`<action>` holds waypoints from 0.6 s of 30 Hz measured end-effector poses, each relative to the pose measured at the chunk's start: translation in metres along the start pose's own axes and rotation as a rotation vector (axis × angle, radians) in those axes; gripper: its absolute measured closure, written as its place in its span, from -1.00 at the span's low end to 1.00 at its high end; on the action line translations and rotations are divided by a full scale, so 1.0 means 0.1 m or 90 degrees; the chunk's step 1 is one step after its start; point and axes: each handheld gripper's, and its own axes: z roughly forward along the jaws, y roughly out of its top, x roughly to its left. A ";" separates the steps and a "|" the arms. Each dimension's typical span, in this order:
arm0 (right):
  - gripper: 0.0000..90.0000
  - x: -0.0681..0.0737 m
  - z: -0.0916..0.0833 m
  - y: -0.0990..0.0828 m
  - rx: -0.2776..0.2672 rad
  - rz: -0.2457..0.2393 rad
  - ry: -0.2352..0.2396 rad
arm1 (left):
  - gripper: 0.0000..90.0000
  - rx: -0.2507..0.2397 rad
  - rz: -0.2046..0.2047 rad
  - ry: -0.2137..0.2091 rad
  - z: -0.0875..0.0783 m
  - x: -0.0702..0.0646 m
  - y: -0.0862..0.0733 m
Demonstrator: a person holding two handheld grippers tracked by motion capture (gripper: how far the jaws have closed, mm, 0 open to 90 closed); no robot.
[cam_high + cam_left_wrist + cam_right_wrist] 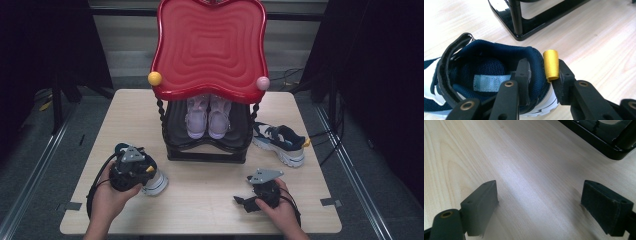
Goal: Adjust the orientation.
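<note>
Navy-and-white sneaker point(152, 182) sits at the lower left of the high view, on the wooden table point(210, 200), tucked under the left gripper point(131, 170). Seen along that gripper's own view, one jaw reaches inside the shoe's opening and the other stands outside, so the padded heel collar point(537, 65) and its yellow pull loop point(550, 65) are pinched between them: the jaws are closed down on the heel, and the shoe is held there. Its long axis runs away from the tongs toward the left of the left gripper view, toe farthest off.

Up and to the right of it in the high view stands the black shoe rack point(207, 145) with a red tray top point(210, 45), and a pale lilac pair point(208, 116) already fills the middle of its lower shelf. I would judge the coming move a lift toward that rack, so what matters is that the rack's foot and twisted post point(162, 122) lie between the shoe and the shelf (the toe would have to swing round them).

The matching sneaker point(280, 142) lies on the table at the rack's right side, nearer the right gripper point(252, 200), which rests low at the lower right with its jaws spread wide over bare wood, holding nothing.
</note>
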 end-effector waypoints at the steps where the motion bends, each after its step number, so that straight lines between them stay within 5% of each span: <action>1: -0.70 0.00 0.00 0.00 0.000 0.000 0.000 | 0.51 -0.002 -0.006 -0.004 0.00 0.01 0.00; 4: -0.70 0.00 0.00 0.00 0.001 0.000 -0.001 | 0.45 0.004 -0.009 -0.005 0.00 0.03 0.01; 5: -0.70 0.00 0.00 0.00 0.000 0.000 0.000 | 0.21 0.020 -0.010 -0.004 0.00 0.04 0.04; 10: -0.70 0.00 0.00 0.00 0.000 0.000 0.000 | 0.00 0.059 -0.007 -0.019 0.00 0.07 0.08; 18: -0.70 0.00 0.00 0.00 0.000 0.000 0.000 | -0.04 0.132 -0.002 -0.025 0.02 0.11 0.21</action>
